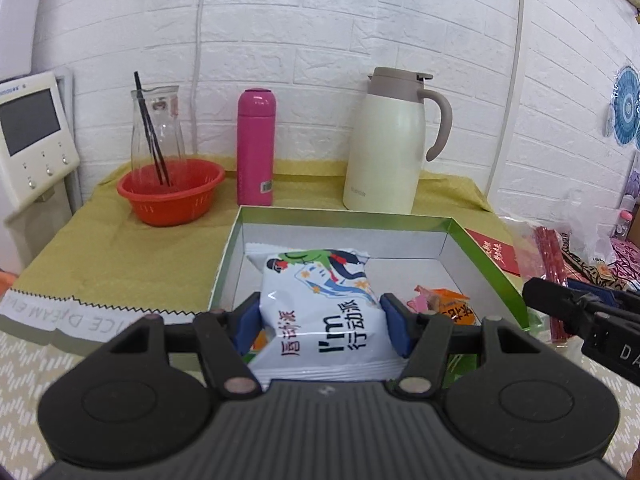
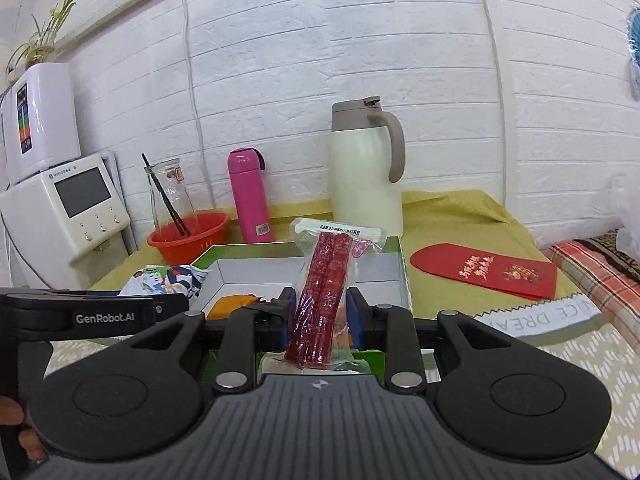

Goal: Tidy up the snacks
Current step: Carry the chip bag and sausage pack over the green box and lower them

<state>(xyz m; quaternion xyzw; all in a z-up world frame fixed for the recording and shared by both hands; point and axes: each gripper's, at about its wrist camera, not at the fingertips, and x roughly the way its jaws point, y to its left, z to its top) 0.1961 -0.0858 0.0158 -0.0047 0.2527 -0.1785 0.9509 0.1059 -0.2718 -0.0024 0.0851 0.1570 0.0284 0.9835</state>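
Note:
My left gripper [image 1: 320, 320] is shut on a white snack bag [image 1: 320, 300] with blue and green print, held over the near side of an open green-rimmed box [image 1: 488, 264] with a white inside. A small orange snack packet [image 1: 452, 306] lies in the box. My right gripper [image 2: 318, 312] is shut on a clear pack of red sausage sticks [image 2: 320, 296], held upright just in front of the same box [image 2: 404, 276]. The left gripper [image 2: 104, 312] with its bag [image 2: 164, 278] shows at the left of the right wrist view.
On the yellow cloth [image 1: 120, 248] behind the box stand a red colander [image 1: 170, 192] with a glass carafe [image 1: 156, 124], a pink flask [image 1: 256, 148] and a cream thermos jug [image 1: 388, 148]. A red envelope [image 2: 484, 274] lies right of the box. White appliances [image 2: 68, 208] stand left.

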